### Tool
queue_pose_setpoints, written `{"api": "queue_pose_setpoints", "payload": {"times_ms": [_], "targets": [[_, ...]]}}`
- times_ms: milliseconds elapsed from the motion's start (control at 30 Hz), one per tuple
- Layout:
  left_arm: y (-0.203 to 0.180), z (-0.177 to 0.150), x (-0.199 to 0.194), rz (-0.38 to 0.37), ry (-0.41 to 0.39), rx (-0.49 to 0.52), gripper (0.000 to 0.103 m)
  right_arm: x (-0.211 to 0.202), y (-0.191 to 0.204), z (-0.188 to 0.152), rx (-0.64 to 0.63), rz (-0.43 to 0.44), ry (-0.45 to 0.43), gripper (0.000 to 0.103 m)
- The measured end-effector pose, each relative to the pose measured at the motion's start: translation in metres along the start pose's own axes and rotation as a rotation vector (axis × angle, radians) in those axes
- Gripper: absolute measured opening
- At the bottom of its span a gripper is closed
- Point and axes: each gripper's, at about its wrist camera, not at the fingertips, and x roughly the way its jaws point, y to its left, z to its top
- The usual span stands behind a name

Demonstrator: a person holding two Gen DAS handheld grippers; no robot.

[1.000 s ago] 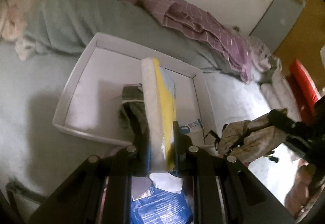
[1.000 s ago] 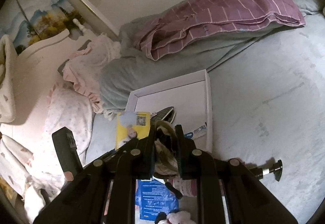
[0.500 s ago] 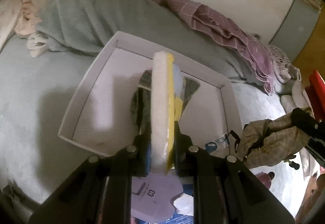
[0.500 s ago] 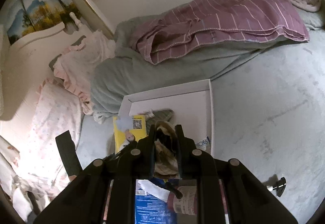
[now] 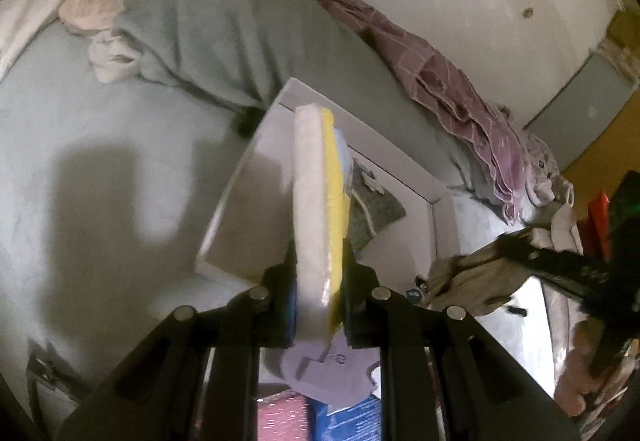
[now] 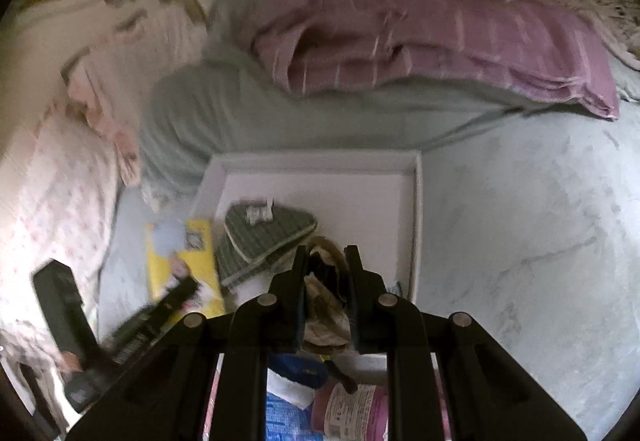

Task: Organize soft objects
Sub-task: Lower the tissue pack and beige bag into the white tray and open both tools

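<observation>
My left gripper (image 5: 318,253) is shut on a flat yellow and white soft pack (image 5: 316,201), held upright on edge above the near left corner of the white tray (image 5: 442,201). The pack also shows in the right wrist view (image 6: 180,261). My right gripper (image 6: 325,261) is shut on a crumpled beige checked cloth (image 6: 324,305), held over the tray's near edge (image 6: 416,225). In the left wrist view the cloth (image 5: 468,277) hangs at the right. A grey striped folded cloth (image 6: 260,237) lies in the tray.
The tray sits on a pale blue bed sheet (image 6: 520,241). A grey-green blanket (image 5: 224,33) and a purple striped blanket (image 6: 440,37) lie behind it. Pink pillows (image 6: 52,177) are at the left. Blue and pink packs (image 6: 292,401) lie below the grippers.
Both grippers have moved forward over the tray with their loads. The left one swung left, so the tray now sits to its right. The right view is closer to the tray.
</observation>
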Motion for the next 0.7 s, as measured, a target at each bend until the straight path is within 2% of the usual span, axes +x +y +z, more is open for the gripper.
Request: {"api": "queue_pose_setpoints", "payload": {"times_ms": [67,167,233,300,400,500,567,633,700], "targets": [[0.004,0.0,0.0,0.042,-0.008,-0.004,0.019,0.022,0.007,0.002,-0.016,-0.02,0.055,0.015],[0.006,-0.003,0.006,0.109,-0.001,0.015,0.019,0.049,0.014,0.004,-0.03,0.0,0.085,0.019],[0.004,-0.005,0.011,0.12,-0.003,0.036,0.019,0.062,0.014,0.005,-0.015,-0.012,0.088,0.02],[0.005,-0.006,0.015,0.095,0.008,0.041,0.02,0.074,0.009,0.005,0.023,-0.025,0.081,0.022],[0.009,-0.007,0.023,-0.003,0.048,0.015,0.02,0.084,-0.007,0.003,0.114,-0.003,0.045,0.023],[0.011,-0.008,0.032,-0.023,0.065,-0.004,0.022,0.087,-0.03,-0.004,0.217,0.043,-0.007,0.035],[0.011,-0.007,0.031,-0.001,0.049,-0.001,0.024,0.087,-0.037,-0.009,0.244,0.029,-0.041,0.054],[0.006,-0.008,0.03,0.026,0.028,0.0,0.03,0.082,-0.04,-0.013,0.252,0.041,-0.081,0.06],[0.002,-0.01,0.03,0.061,0.018,0.004,0.034,0.074,-0.042,-0.018,0.258,0.088,-0.122,0.06]]}}
